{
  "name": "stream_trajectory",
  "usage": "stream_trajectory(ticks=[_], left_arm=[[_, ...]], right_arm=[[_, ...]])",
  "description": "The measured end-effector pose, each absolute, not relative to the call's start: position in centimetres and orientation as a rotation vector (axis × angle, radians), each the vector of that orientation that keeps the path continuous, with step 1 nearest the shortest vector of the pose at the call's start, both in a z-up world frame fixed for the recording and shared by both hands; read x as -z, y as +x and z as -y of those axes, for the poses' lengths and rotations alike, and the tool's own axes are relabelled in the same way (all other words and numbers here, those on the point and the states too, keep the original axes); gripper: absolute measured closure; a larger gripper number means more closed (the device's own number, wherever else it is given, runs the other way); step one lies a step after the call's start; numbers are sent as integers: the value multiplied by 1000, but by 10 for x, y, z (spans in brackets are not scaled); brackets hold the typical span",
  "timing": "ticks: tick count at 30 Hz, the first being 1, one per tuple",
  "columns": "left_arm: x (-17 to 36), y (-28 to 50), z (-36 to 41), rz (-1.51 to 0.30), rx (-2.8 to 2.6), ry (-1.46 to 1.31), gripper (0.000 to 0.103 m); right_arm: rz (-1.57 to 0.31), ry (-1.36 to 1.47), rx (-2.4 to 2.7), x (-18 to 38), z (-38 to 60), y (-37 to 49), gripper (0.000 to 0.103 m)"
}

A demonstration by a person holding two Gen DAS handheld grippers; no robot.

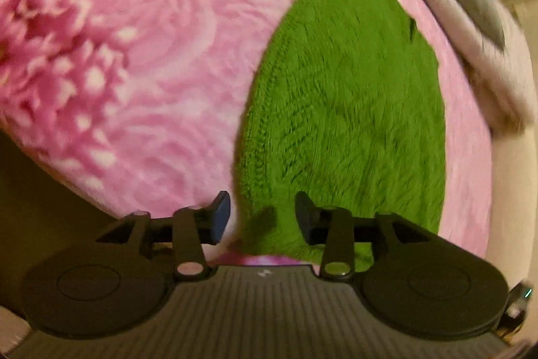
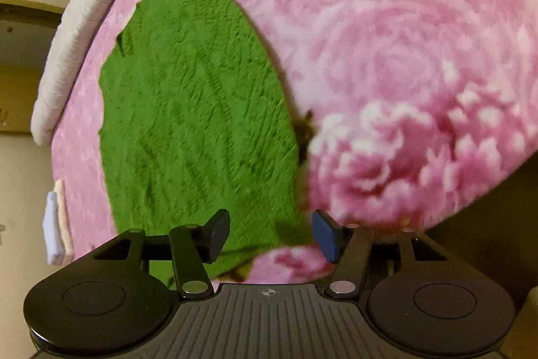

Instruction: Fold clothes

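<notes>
Surface: A bed covered by a pink floral blanket [image 1: 141, 56] is seen from above in both wrist views; large rose prints fill the cloth, and both pictures are smeared by motion blur.

Background: Cream walls and panelled cupboard fronts are glimpsed beyond the far edge of the bed in the right wrist view.

Green garment: A fuzzy green knitted piece [image 1: 343, 110] is laid flat on the blanket, spread smooth, with a ragged far edge and a small flap turned up on one side. In the left wrist view it lies right of centre; in the right wrist view [image 2: 195, 123] it lies left of centre.

White bedding: A pale rolled quilt or pillow [image 2: 77, 32] is set along the far edge of the bed, just beyond the garment.

Folded items: A small stack of pale folded cloth [image 2: 57, 224] is seen at the left edge of the bed in the right wrist view.

Left gripper [image 1: 262, 221]: The jaws are parted with nothing between them; they are held over the near left corner of the garment.

Right gripper [image 2: 270, 232]: The jaws are spread wide and are empty, held over the near right corner of the garment, where green cloth meets pink blanket.
</notes>
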State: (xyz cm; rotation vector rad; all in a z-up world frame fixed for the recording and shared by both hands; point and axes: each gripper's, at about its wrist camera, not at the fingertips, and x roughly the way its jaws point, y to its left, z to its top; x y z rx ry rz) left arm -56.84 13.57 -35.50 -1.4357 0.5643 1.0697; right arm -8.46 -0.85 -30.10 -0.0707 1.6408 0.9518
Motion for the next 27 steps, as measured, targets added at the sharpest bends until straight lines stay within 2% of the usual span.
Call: stream_trajectory(ticks=[2, 5, 8, 11, 13, 17, 27], left_arm=[[360, -569, -143, -571, -1089, -1462, 67], [351, -559, -146, -631, -1122, -1336, 75], [322, -533, -136, -763, -1070, -1047, 75], [305, -492, -111, -934, -943, -702, 71], [306, -463, -92, -1014, -848, -513, 70], [326, -427, -66, -1104, -732, -297, 70], [360, -386, -34, -1211, -635, 129, 68]], right_arm=[[-1626, -90, -934, 310, 5, -82, 45], [-1591, -127, -919, 317, -1, -80, 45], [-1392, -282, -1051, 292, -3, -95, 45], [-1033, -656, -1276, 267, 0, -143, 45], [-774, -899, -1410, 266, 5, -182, 45], [-452, -1164, -1577, 286, 19, -240, 45], [-75, -1366, -1628, 324, 25, -279, 45]])
